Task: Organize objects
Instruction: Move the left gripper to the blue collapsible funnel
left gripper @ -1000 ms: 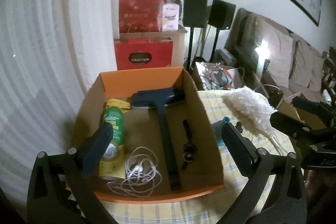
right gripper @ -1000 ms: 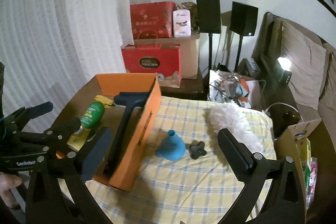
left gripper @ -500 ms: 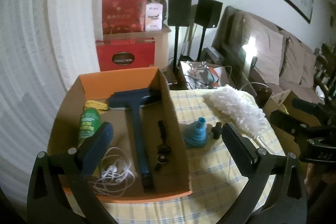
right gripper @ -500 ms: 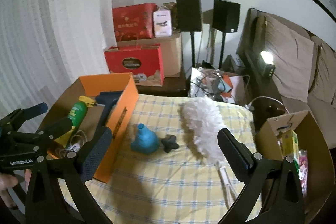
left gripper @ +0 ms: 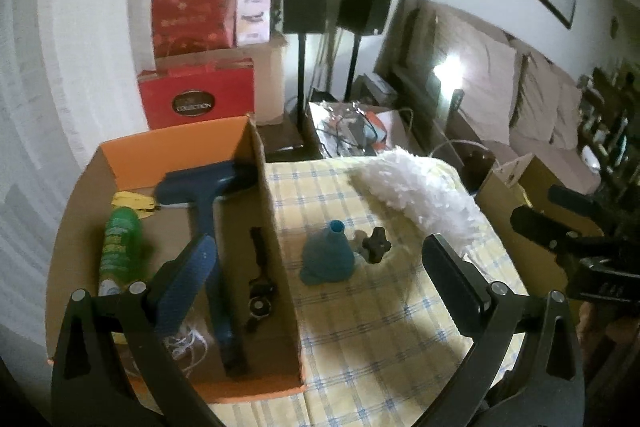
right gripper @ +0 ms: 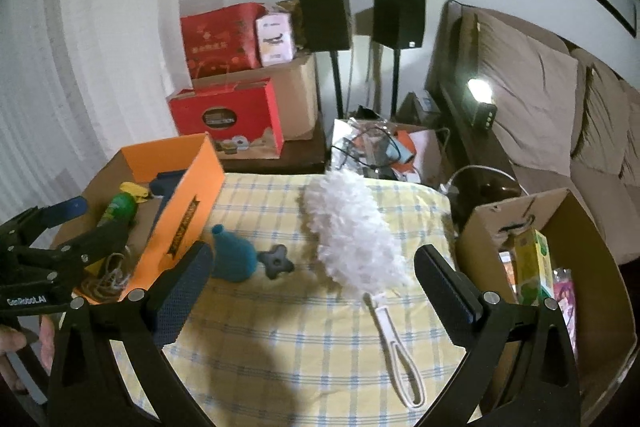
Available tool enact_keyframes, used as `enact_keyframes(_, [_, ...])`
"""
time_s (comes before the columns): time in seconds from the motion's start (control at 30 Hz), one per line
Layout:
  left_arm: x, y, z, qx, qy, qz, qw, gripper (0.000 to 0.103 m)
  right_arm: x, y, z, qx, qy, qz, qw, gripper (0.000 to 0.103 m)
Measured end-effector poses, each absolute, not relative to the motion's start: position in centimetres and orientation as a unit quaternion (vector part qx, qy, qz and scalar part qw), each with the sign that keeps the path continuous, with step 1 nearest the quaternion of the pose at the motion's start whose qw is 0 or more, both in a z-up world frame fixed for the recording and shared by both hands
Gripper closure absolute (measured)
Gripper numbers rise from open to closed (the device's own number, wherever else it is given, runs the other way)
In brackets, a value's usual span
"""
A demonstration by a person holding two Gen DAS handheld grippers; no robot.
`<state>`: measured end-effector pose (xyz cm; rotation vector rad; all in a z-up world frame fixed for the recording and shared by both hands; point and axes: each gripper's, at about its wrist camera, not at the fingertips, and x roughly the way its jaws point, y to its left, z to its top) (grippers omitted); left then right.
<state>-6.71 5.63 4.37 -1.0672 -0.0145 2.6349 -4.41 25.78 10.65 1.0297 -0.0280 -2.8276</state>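
Observation:
An orange cardboard box stands at the table's left. It holds a dark blue scraper, a green spray can, white earphones and a small black tool. On the checked cloth lie a blue funnel, a black knob and a white duster. My left gripper is open, astride the box's right wall. My right gripper is open and empty, with the duster's handle between its fingers' line.
A brown cardboard box with packets stands at the table's right edge. Behind the table are red gift boxes, two black speakers on stands, a cluttered side table and a sofa. A hand shows at lower left.
Both views have swung to the right. The left gripper has shifted from over the box toward its right wall; the right gripper now faces the duster and the brown box.

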Motion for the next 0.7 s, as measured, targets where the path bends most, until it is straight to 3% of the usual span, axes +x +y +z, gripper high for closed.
enact_keyframes(0.23, [-9.6,7.1,2.5,-0.409,-0.011,0.896,0.174,0.005,-5.0,27.5,9.4,0.355,-0.022,-0.933,0.061,0.015])
enact_keyframes(0.4, [-11.9,8.3,1.2,-0.433,-0.008,0.883,0.180,0.026,-5.5,27.8,7.9,0.373,-0.023,-0.925,0.063,0.030])
enact_keyframes(0.47, [-12.4,8.9,0.7,-0.440,0.004,0.880,0.181,0.047,-5.6,27.8,7.5,0.377,-0.024,-0.924,0.064,0.034])
enact_keyframes(0.53, [-13.0,9.5,-0.1,-0.454,0.013,0.873,0.179,0.061,-5.8,27.7,7.2,0.379,-0.025,-0.923,0.065,0.038])
enact_keyframes(0.7, [-13.7,10.7,-1.4,-0.465,0.024,0.865,0.188,0.063,-6.5,27.5,6.5,0.387,-0.034,-0.918,0.077,0.046])
